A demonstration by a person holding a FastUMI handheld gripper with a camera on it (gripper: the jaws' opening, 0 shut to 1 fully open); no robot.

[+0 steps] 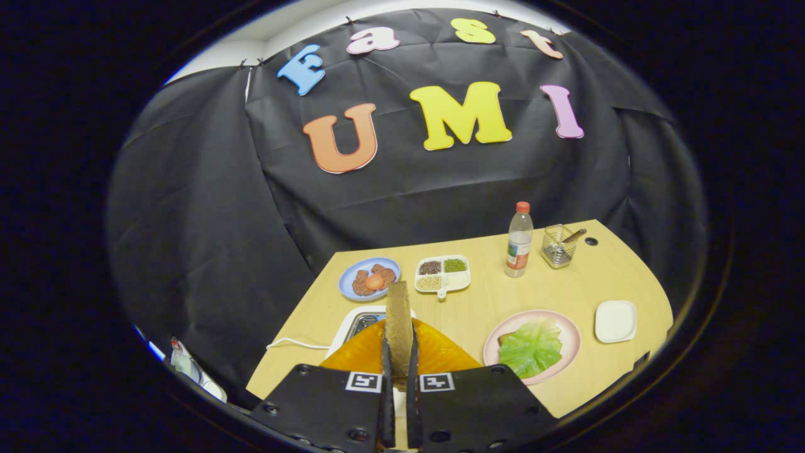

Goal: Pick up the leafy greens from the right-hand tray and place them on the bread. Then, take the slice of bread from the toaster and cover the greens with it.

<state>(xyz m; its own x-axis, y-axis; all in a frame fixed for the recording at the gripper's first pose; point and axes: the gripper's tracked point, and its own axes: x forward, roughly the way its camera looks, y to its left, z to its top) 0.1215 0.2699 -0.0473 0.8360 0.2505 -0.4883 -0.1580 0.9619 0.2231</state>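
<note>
Wooden table [478,302], gripper [399,377] jaws clamping bread slice [399,321]

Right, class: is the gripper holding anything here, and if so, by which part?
Yes. The gripper is shut on the slice of bread, both fingers pinching its lower edge, so it stands upright above the toaster.

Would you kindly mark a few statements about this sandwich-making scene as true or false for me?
1. The tongs are shut on a slice of bread. True.
2. The leafy greens lie on the pink plate. True.
3. The water bottle lies on its side. False: it stands upright beside the wire basket.
4. The small white tray holds greens. False: nothing shows in it.
5. The blue plate holds food. True.
6. The divided dish sits between the tongs' fingers. False: it lies beyond them.
</note>
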